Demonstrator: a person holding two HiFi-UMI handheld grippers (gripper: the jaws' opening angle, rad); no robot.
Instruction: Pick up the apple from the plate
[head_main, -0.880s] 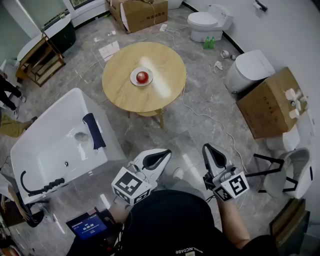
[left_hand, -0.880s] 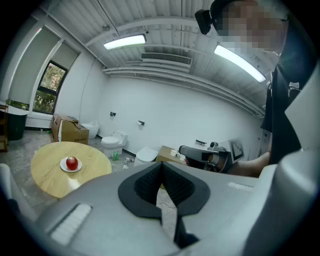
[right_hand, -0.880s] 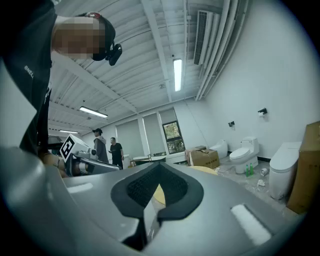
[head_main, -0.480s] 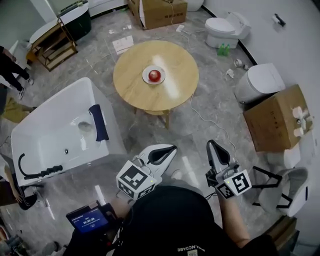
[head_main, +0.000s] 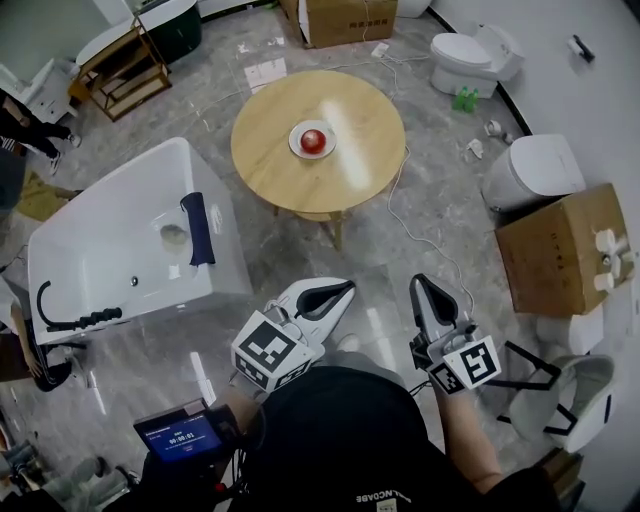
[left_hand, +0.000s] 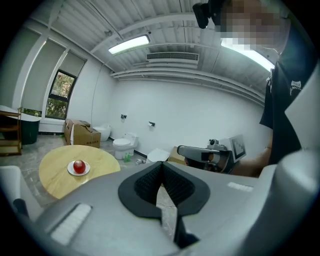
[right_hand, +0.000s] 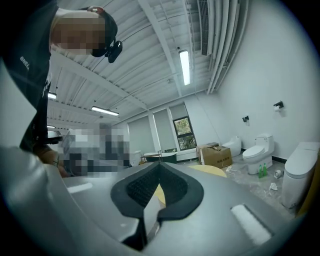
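A red apple (head_main: 313, 139) lies on a small white plate (head_main: 298, 146) in the middle of a round wooden table (head_main: 350, 170), far ahead on the floor. Both grippers are held close to my body, well short of the table. My left gripper (head_main: 344, 290) is shut and empty and points toward the table. My right gripper (head_main: 419, 287) beside it also has its jaws together with nothing in them. In the left gripper view the apple (left_hand: 79, 166) and its plate (left_hand: 70, 171) show small at the left, beyond the closed jaws. In the right gripper view, only a strip of the table (right_hand: 210, 170) shows.
A white bathtub (head_main: 100, 260) stands left of the path, a cardboard box (head_main: 560, 250) and toilets (head_main: 470, 55) on the right. A cable (head_main: 420, 235) trails over the marble floor from the table. A wooden rack (head_main: 120, 60) and another box (head_main: 350, 20) stand behind.
The head view has swung, so the table and bathtub sit further right and higher in the picture. Both grippers keep their place near my body and stay shut.
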